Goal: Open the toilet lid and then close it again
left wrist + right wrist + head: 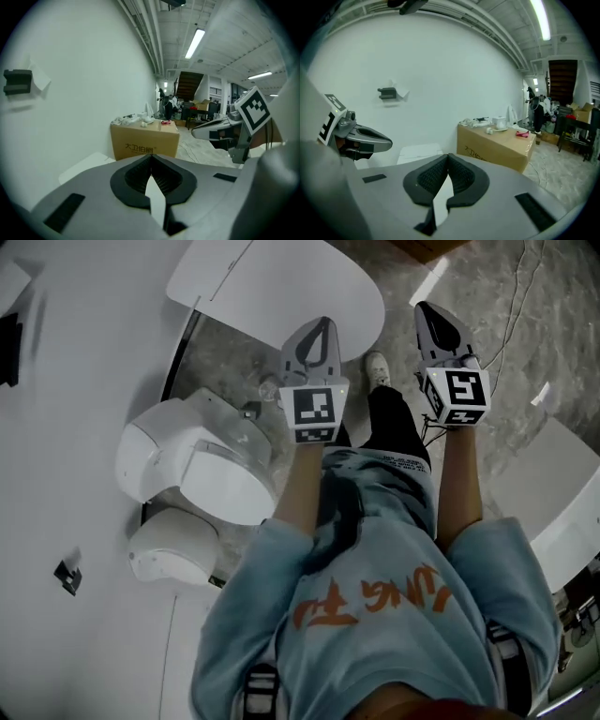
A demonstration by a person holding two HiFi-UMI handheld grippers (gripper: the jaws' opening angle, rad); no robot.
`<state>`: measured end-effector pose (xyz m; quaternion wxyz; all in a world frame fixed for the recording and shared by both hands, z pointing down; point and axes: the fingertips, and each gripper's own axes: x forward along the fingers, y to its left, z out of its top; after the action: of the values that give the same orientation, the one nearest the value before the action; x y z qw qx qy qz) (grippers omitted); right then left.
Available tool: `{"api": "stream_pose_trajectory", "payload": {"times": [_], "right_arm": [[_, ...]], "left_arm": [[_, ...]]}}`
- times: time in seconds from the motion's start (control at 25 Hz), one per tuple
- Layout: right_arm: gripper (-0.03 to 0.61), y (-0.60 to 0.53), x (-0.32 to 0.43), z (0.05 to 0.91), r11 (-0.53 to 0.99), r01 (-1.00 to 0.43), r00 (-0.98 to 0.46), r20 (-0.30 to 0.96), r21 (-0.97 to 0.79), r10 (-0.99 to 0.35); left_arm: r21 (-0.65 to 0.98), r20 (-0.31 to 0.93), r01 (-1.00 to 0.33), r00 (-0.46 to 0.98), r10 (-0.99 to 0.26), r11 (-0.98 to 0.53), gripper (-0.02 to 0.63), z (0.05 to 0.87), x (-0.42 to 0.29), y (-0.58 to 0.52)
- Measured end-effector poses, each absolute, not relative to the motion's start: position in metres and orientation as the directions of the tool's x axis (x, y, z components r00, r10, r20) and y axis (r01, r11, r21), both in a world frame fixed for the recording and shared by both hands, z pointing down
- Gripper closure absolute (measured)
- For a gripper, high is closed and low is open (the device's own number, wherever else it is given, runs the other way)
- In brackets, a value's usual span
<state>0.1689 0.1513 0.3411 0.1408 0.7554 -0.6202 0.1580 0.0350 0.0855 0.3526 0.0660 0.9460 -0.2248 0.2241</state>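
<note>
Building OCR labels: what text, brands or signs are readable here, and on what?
"大卫伯爵", last two characters unsure: side of the cardboard box.
Orange print on the person's shirt: creased, unreadable.
Small line on the shirt hem: too small to read.
Square markers on left gripper and right gripper: patterns only, no words.
</note>
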Motion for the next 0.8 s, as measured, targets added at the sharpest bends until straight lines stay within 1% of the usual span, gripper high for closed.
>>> {"api": "stream_pose_trajectory", "payload": {"times": [0.16,0.32,0.56,0.8], "right_arm": [[0.566,0.138,0.172,0.388,-0.069,-0.998,0.057,0.485,-0.007,-0.873],[0.565,0.128,0.177,0.429,0.0,-1.0,-0.009,0.537,-0.018,-0.844],[0.565,0.119,0.165,0.496,0.161,-0.986,-0.155,0.603,-0.045,-0.783],[0.563,0.116,0.162,0.555,0.256,-0.965,-0.225,0.651,-0.048,-0.725]], "left_arm": [[0.007,0.535,-0.494,0.736,-0.414,-0.869,0.586,0.399,0.042,0.098],[0.067,0.583,-0.521,0.712,-0.391,-0.851,0.586,0.439,0.053,0.099],[0.044,0.677,-0.548,0.631,-0.379,-0.835,0.586,0.509,0.052,0.102],[0.045,0.725,-0.562,0.587,-0.36,-0.826,0.586,0.564,0.057,0.116]]}}
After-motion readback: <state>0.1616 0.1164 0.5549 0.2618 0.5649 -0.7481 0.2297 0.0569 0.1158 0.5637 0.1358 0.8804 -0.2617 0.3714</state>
